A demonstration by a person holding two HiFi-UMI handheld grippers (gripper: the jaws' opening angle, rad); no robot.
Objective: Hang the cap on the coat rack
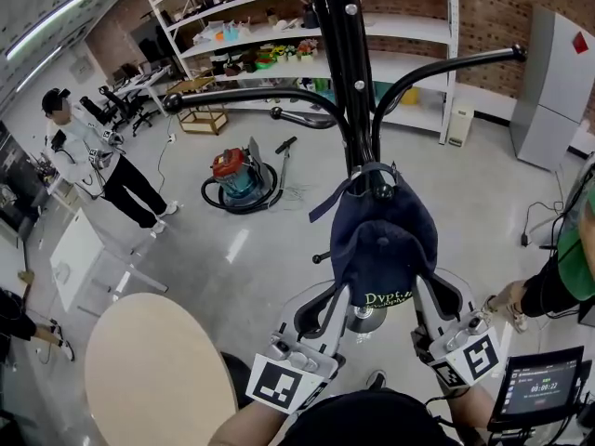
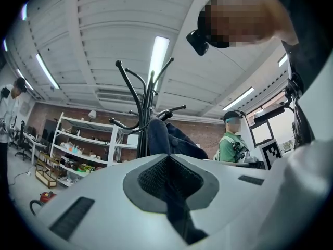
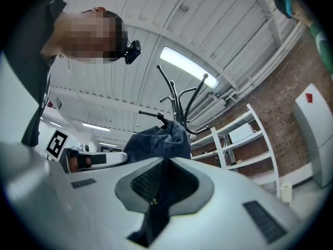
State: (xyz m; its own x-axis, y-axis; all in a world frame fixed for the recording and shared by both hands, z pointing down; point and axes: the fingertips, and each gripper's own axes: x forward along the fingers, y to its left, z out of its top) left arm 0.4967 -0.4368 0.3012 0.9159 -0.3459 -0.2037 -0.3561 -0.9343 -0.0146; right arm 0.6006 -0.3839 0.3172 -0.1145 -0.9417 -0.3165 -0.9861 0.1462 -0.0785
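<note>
A navy cap [image 1: 381, 240] with pale lettering on its lower edge hangs in front of the black coat rack [image 1: 346, 72]. Its back strap lies up against the pole, by a short hook. My left gripper [image 1: 337, 297] is shut on the cap's lower left edge and my right gripper [image 1: 420, 286] on its lower right edge. In the left gripper view, dark cloth is pinched at my left gripper [image 2: 169, 163], with the cap [image 2: 174, 142] and rack [image 2: 143, 113] beyond. The right gripper view shows my right gripper [image 3: 164, 165] clamped on the cap [image 3: 156, 142] below the rack [image 3: 179, 105].
A round beige table [image 1: 153, 370] stands at the lower left. A red and teal vacuum cleaner [image 1: 237, 179] sits on the floor behind the rack. White shelves [image 1: 279, 26] line the back wall. One person [image 1: 93, 156] stands at the left, another in green [image 1: 567, 268] at the right.
</note>
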